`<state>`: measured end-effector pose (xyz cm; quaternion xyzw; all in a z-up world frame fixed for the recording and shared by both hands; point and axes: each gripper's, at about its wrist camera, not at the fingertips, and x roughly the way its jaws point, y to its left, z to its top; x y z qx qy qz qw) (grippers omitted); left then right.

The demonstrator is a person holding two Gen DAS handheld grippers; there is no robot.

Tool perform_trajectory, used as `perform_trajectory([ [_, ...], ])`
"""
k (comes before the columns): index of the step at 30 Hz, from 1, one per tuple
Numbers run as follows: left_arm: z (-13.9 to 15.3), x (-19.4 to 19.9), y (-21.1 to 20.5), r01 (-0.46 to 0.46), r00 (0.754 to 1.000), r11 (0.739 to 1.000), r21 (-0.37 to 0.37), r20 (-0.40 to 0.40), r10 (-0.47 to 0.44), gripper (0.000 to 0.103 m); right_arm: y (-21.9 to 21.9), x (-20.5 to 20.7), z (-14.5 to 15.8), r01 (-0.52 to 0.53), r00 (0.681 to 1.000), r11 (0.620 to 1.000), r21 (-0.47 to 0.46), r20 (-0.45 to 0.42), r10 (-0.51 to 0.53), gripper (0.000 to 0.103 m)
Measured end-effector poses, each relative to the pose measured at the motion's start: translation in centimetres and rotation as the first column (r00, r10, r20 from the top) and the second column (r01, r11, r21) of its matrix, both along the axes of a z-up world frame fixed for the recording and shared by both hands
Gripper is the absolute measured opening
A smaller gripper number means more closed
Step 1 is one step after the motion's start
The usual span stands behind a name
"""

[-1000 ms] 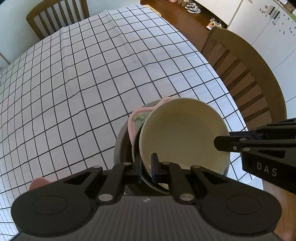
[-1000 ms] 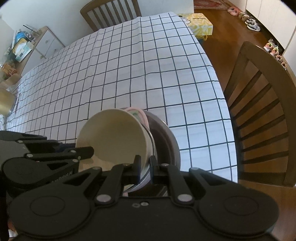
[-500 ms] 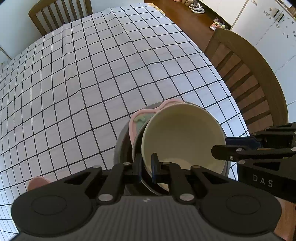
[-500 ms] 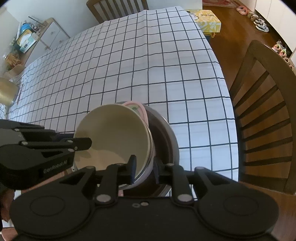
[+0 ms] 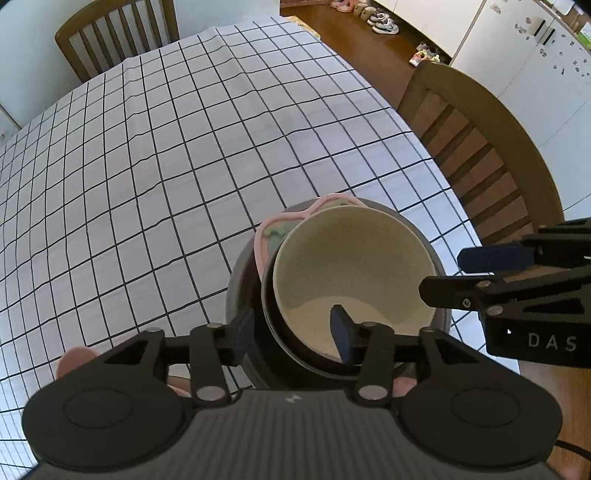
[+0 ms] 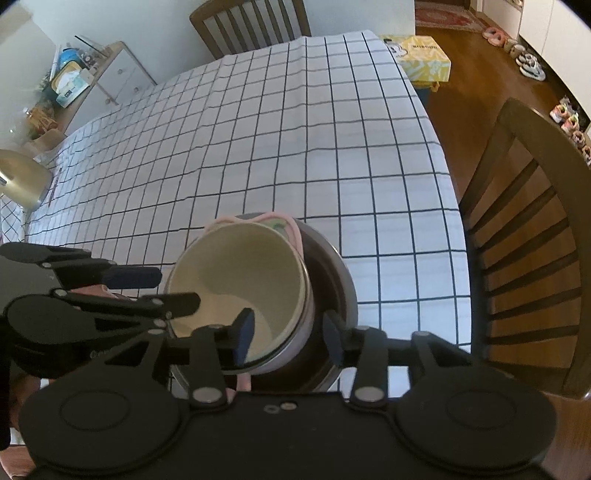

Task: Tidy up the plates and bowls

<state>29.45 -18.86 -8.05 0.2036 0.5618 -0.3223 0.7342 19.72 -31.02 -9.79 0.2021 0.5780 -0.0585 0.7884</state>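
My gripper bodies hide the gray bowl's point(image 5: 236, 280) near rim at six o'clock; the pink plate point(image 5: 263, 236) is mostly covered; shoes point(image 5: 384, 18) at one o'clock are too small to tell.

- The cream bowl point(image 5: 351, 266), between the jaws, is plain pale cream inside, with no pattern.
- The pink plate point(image 5: 271, 230), just beyond the jaws, has a pink rim and a green patch within it.
- The grey bowl point(image 5: 240, 280), under both, is dull grey outside and dark inside.
- The tablecloth point(image 5: 184, 147) on the surface ahead of the jaws is white with a thin black grid.
- The left gripper point(image 5: 291, 334) is black, with dark blue pads point(image 5: 341, 332).
- The right gripper point(image 6: 288, 332) is black too, with dark blue pads point(image 6: 245, 328).
- The chair point(image 6: 524, 240), to the right of the jaws, is brown wood.
- The box point(image 6: 424, 57), far beyond the jaws on the floor, is yellow with white markings.
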Motion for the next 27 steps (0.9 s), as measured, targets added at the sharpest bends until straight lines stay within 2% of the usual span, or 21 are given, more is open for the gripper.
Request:
perform_trajectory([
  [4,0.7,-0.3,0.7,-0.004,1.000,1.000,-0.027,0.000,0.004,0.045,0.3,-0.3,0.8,-0.005,1.000,1.000,-0.008,0.023,0.005,0.049],
  [9,1.9,-0.6,2.1,-0.009,1.000,0.995,-0.095,0.010,0.010,0.046,1.1,-0.8,1.8,-0.034,0.998,0.999,-0.033,0.054,0.035,0.055],
  [11,2.3,-0.8,2.7,-0.011,0.999,0.993,-0.117,0.030,0.014,0.059,1.4,-1.0,2.1,-0.042,0.997,0.998,-0.035,0.066,0.044,0.059],
  [12,2.6,-1.0,3.0,-0.011,0.999,0.991,-0.130,0.046,0.017,0.061,1.6,-1.1,2.3,-0.046,0.996,0.998,-0.040,0.073,0.049,0.062],
  [16,3.3,-1.4,4.2,-0.007,0.997,0.985,-0.170,0.077,0.020,0.063,2.3,-1.8,2.9,-0.061,0.993,0.996,-0.069,0.100,0.068,0.069],
  [20,3.7,-1.5,5.6,-0.013,0.995,0.976,-0.218,0.096,0.034,0.072,2.4,-2.5,3.5,-0.055,0.990,0.995,-0.082,0.124,0.065,0.082],
  [23,3.7,-1.3,6.6,-0.028,0.996,0.966,-0.256,0.078,0.050,0.073,2.3,-3.1,3.8,-0.032,0.989,0.995,-0.097,0.141,0.046,0.091],
  [27,3.4,-0.8,8.0,-0.061,0.995,0.961,-0.269,0.061,0.080,0.073,2.1,-3.9,3.9,-0.004,0.988,0.995,-0.102,0.152,0.020,0.095],
])
